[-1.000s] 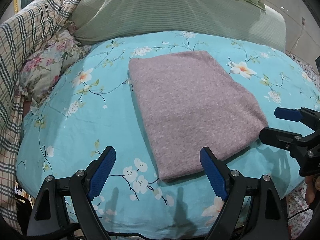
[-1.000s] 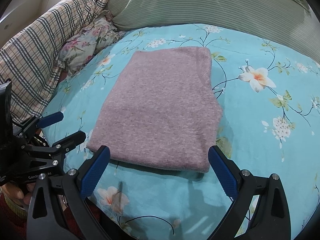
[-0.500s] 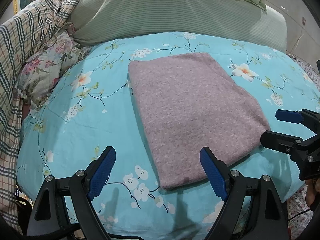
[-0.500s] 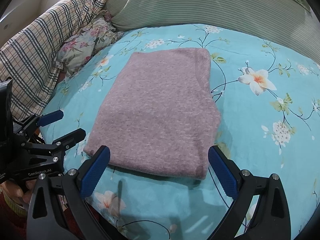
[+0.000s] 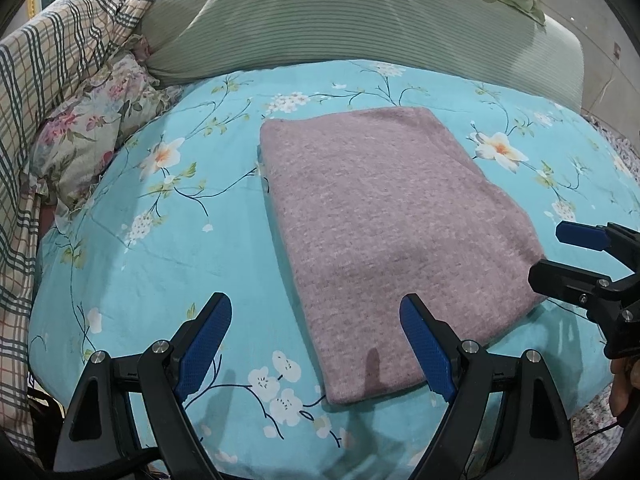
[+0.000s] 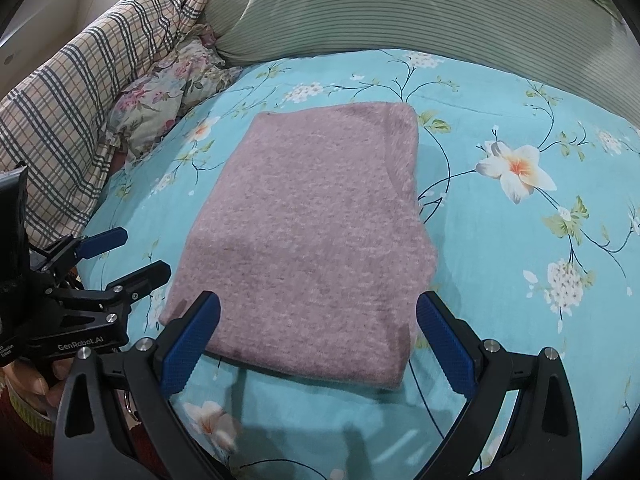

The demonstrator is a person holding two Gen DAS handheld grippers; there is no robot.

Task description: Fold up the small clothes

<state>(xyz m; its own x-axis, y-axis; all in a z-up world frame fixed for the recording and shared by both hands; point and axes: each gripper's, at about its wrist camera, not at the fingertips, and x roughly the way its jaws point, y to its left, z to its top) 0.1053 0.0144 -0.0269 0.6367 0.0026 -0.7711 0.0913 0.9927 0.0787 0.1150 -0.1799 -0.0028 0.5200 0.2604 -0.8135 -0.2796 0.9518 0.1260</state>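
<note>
Item: mauve knit (image 5: 384, 216), folded to a flat rectangle, lay mid-bed on the floral sheet (image 5: 160, 248). Left tool (image 5: 316, 340) and right tool (image 6: 320, 340) hung at its near edge, both with fingers apart and empty. Judgement: for another fold, pinch both near corners through all layers, lift evenly, and lay edge to edge.
</note>
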